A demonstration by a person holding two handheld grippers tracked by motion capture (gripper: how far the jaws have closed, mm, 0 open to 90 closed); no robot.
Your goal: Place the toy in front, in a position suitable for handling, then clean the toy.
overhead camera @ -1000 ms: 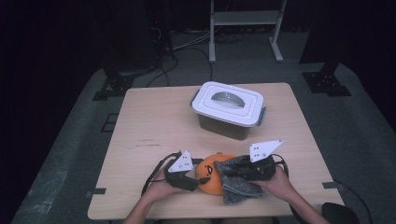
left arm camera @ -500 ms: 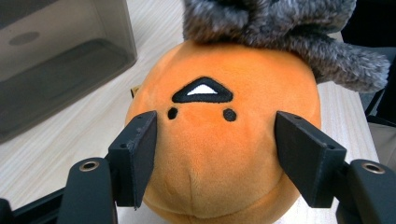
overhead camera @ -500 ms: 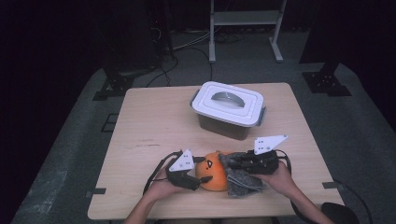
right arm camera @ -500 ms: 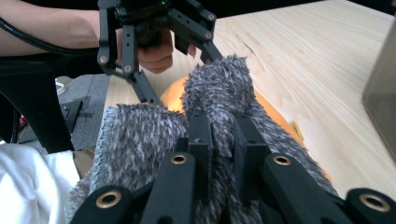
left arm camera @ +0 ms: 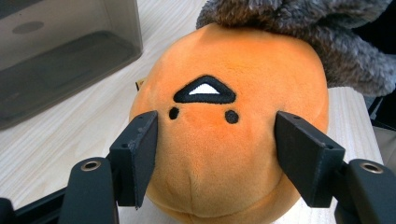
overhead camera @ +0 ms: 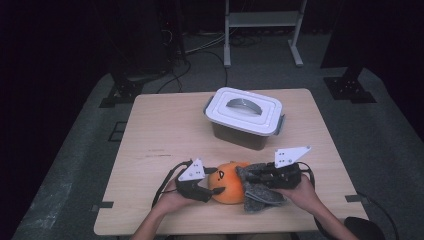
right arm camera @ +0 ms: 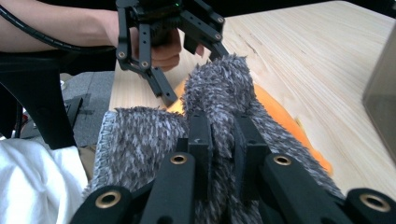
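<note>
Orange plush [left arm camera: 229, 154] — black-stitched face — under mottled grey fuzzy cloth [right arm camera: 140, 135].

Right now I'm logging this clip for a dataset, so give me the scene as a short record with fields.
held by left: orange plush, clamped by left gripper at both sides
held by right: grey fuzzy cloth, pinched in right gripper
cloth position: draped over the plush's far side
container: lidded plastic box, shut, apart from the plush
surface: wooden table

A smooth, short-pile orange plush toy [left arm camera: 224, 135] sits against a shaggy grey fleece cloth [right arm camera: 219, 107] on a pale, matt wood-grain table [overhead camera: 165, 135]. Beyond them stands a smoky translucent plastic box [overhead camera: 245, 132] with a glossy white plastic lid [overhead camera: 265, 117].
</note>
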